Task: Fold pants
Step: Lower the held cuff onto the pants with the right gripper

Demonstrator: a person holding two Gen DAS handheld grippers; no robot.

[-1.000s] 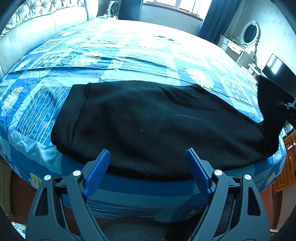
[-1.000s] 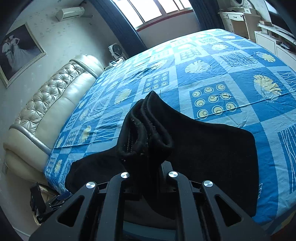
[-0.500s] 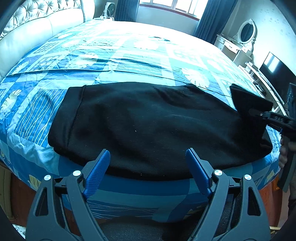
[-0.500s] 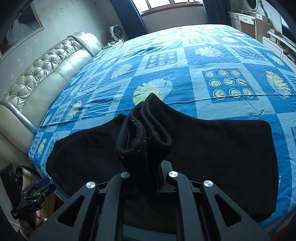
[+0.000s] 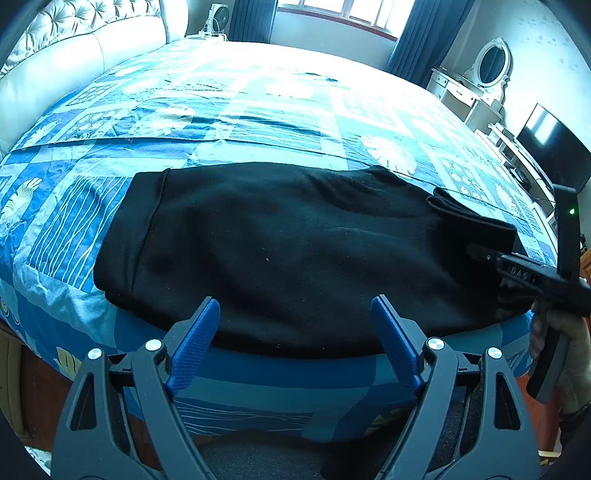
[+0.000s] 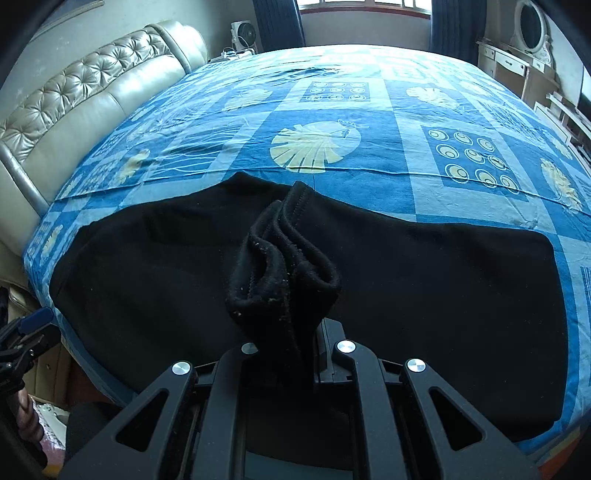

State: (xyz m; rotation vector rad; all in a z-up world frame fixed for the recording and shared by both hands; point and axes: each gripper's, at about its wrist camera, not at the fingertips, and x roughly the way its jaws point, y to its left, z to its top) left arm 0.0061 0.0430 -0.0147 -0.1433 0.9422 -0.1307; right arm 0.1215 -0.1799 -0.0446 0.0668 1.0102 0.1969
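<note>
Black pants (image 5: 280, 254) lie flat across the near edge of the bed, waistband to the left in the left wrist view. My left gripper (image 5: 295, 336) is open and empty, hovering just before the pants' near edge. My right gripper (image 6: 291, 354) is shut on a bunched end of the pants (image 6: 284, 269) and holds it low over the rest of the black cloth (image 6: 443, 295). The right gripper also shows in the left wrist view (image 5: 517, 266) at the right end of the pants.
The bed has a blue patterned cover (image 5: 258, 110) and a padded cream headboard (image 6: 74, 96). A dresser with an oval mirror (image 5: 487, 70) and a dark TV screen (image 5: 554, 147) stand by the right wall. A window with dark curtains (image 6: 365, 14) is behind the bed.
My right gripper has carried the bunched pants end leftward and lower over the laid-out cloth. My left gripper has stayed open at the near edge.
</note>
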